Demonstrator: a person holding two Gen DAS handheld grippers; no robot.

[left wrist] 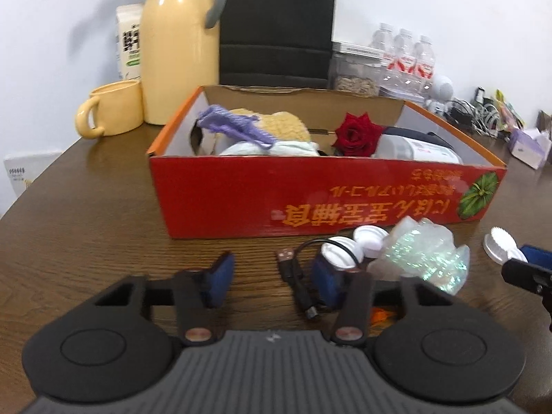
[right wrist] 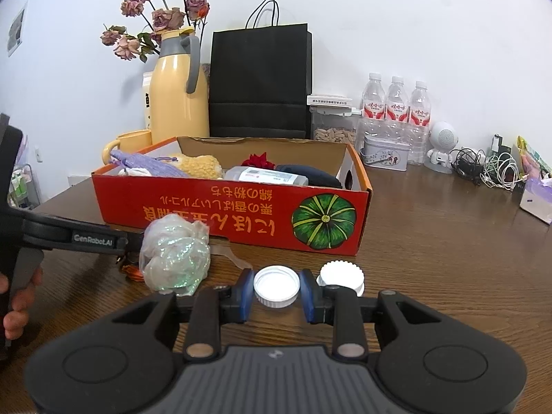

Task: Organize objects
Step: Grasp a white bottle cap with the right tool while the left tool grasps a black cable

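My left gripper [left wrist: 274, 279] hovers low over the brown table [left wrist: 103, 241], its blue pads wide apart and open. A black USB cable [left wrist: 293, 276] lies between them, close to the right pad and not pressed. Just beyond sit two white round lids [left wrist: 371, 238] and a crumpled iridescent plastic bag [left wrist: 424, 252]. My right gripper [right wrist: 276, 293] is shut on a white bottle cap [right wrist: 276, 286], with a second white cap [right wrist: 341, 276] beside its right finger. The red cardboard box [right wrist: 207, 207] behind holds a purple knit, a yellow fluffy thing, a red rose [left wrist: 355, 134] and a white bottle.
A yellow thermos jug [right wrist: 176, 103], yellow mug [left wrist: 114, 107], black paper bag [right wrist: 260, 79], three water bottles [right wrist: 396, 103], a tin and a tangle of cables [right wrist: 490, 169] line the back wall. A tissue box [right wrist: 538, 200] sits far right. A hand [right wrist: 17, 296] grips the left tool.
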